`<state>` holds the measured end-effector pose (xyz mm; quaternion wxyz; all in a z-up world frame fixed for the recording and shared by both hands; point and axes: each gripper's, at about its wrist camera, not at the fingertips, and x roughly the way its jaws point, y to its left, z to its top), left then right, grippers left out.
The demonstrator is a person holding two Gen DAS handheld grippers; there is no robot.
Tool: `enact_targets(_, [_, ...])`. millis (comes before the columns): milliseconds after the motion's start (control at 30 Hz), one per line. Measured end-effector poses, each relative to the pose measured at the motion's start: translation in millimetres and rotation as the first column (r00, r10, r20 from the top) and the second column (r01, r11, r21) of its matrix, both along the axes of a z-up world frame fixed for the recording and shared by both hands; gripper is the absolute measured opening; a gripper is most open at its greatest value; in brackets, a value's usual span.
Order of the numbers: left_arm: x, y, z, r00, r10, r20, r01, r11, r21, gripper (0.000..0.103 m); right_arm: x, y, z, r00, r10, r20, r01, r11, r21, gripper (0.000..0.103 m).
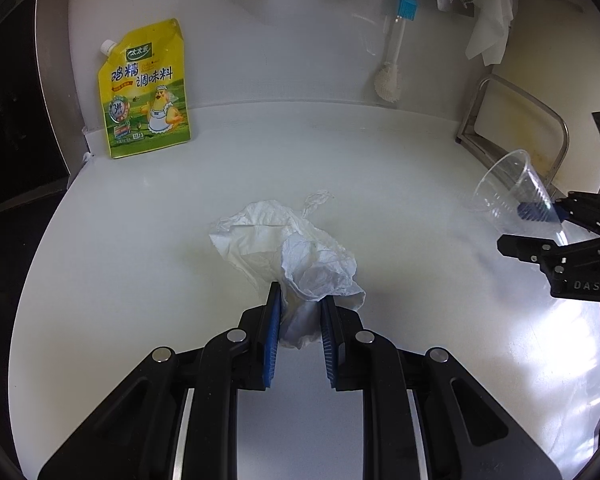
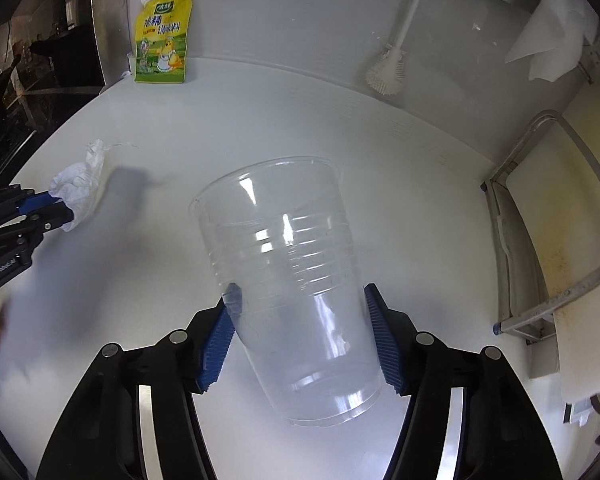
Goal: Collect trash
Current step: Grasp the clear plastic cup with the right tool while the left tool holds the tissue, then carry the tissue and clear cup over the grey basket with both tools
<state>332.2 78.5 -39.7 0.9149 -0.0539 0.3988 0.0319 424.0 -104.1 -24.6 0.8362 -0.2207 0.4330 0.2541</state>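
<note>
A crumpled white paper tissue (image 1: 300, 248) lies on the white counter (image 1: 340, 152), and my left gripper (image 1: 300, 292) is shut on its near end, blue pads pinching the paper. The right wrist view shows that tissue (image 2: 80, 180) at the left, in the left gripper (image 2: 60, 208). A clear ribbed plastic cup (image 2: 284, 264) sits between the blue pads of my right gripper (image 2: 300, 292), mouth pointing away, held tilted above the counter. Both pads press its lower wall. From the left wrist view the cup (image 1: 500, 184) and right gripper (image 1: 520, 228) are at the right edge.
A yellow seasoning pouch (image 1: 146, 92) leans on the back wall at the left. A white dish brush (image 1: 388, 80) and a blue silicone brush (image 1: 407, 6) hang on the wall. A cutting board in a metal rack (image 2: 548, 240) stands at the right. A dark stove edge borders the left.
</note>
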Motion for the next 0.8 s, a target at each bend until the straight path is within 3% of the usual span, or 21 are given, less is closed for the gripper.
enact_targets(300, [-10, -8, 10, 0.998, -0.025, 0.063, 0.024, 1.000, 0.019, 0.019, -74, -28, 34, 0.992, -0.113, 0.056, 0.109, 0.992, 0.067, 0.060])
enact_targets(500, [-25, -20, 18, 0.993, -0.081, 0.091, 0.083, 0.996, -0.012, 0.019, -146, -58, 44, 0.963, -0.251, 0.103, 0.230, 0.957, 0.177, 0.060])
enact_targets(600, [-45, -33, 28, 0.979, -0.139, 0.148, 0.141, 0.990, -0.006, 0.019, -184, -69, 44, 0.942, -0.318, 0.104, 0.291, 0.934, 0.209, 0.060])
enact_targets(667, [-61, -42, 33, 0.965, -0.178, 0.194, 0.174, 0.984, 0.041, 0.019, -208, -76, 46, 0.931, -0.354, 0.091, 0.325, 0.915, 0.240, 0.060])
enact_targets(800, [-99, -43, 40, 0.951, -0.213, 0.223, 0.201, 0.976, 0.079, 0.019, -268, -86, 55, 0.905, -0.408, 0.121, 0.364, 0.890, 0.275, 0.060])
